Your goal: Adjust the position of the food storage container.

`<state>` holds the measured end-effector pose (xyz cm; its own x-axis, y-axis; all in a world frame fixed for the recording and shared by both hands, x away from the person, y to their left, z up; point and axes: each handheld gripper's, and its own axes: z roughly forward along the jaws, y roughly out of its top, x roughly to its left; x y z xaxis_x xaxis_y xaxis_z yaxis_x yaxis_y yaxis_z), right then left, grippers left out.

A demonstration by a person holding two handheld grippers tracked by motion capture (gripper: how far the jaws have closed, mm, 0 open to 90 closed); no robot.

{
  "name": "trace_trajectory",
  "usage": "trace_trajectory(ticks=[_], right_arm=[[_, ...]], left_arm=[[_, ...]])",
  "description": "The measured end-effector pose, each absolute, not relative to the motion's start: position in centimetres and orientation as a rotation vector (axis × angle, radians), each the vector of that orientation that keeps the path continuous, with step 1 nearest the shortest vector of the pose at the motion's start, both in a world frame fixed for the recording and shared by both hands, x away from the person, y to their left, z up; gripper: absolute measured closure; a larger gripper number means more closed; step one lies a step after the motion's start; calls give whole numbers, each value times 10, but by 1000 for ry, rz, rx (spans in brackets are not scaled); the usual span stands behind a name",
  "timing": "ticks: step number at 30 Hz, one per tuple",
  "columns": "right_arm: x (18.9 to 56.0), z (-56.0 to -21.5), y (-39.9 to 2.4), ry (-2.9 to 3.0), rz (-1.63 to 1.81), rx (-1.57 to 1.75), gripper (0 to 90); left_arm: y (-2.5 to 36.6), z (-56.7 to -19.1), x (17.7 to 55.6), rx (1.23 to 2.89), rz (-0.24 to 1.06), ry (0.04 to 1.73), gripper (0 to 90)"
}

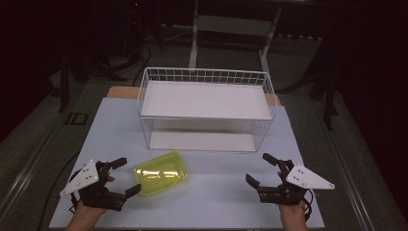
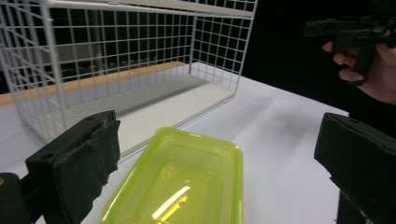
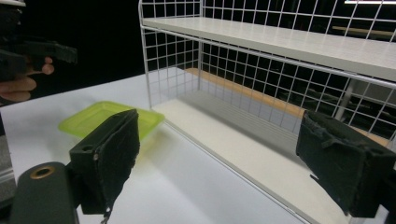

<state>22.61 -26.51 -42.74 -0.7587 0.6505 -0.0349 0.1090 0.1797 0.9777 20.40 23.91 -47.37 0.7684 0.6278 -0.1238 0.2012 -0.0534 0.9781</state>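
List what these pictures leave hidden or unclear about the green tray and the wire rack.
- Translucent yellow-green plastic tray: near end cut off by the bottom edge in the left gripper view; partly behind a jaw in the right gripper view.
- White wire two-shelf rack: lower shelf's back half hidden under the upper shelf in the high view.

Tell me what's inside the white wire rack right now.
The wire rack holds nothing on its upper shelf or lower shelf. The lower shelf's back part is covered by the upper shelf in the high view.
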Motion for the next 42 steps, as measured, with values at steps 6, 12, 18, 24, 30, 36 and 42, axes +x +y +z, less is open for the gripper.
trace_trajectory(ticks=[6,12,18,24,30,36,42], right_arm=[[227,-428,-261,2031,1626,722,135],[226,-428,-259,2027,1635,720,135],[228,-429,-259,2034,1642,734,135],[229,-430,-257,2042,1645,743,137],[230,-430,-256,2051,1640,737,137],[231,-431,-257,2053,1648,746,137],[231,-432,-256,2067,1641,746,137]], left_arm=[[241,-468,207,1638,397,682,8],[254,-470,210,1669,379,708,160],[268,-478,210,1722,413,754,381],[278,-496,214,1793,432,829,647],[277,-513,220,1889,455,778,874],[267,-522,224,1966,418,732,900],[263,-527,235,1972,424,737,900]])
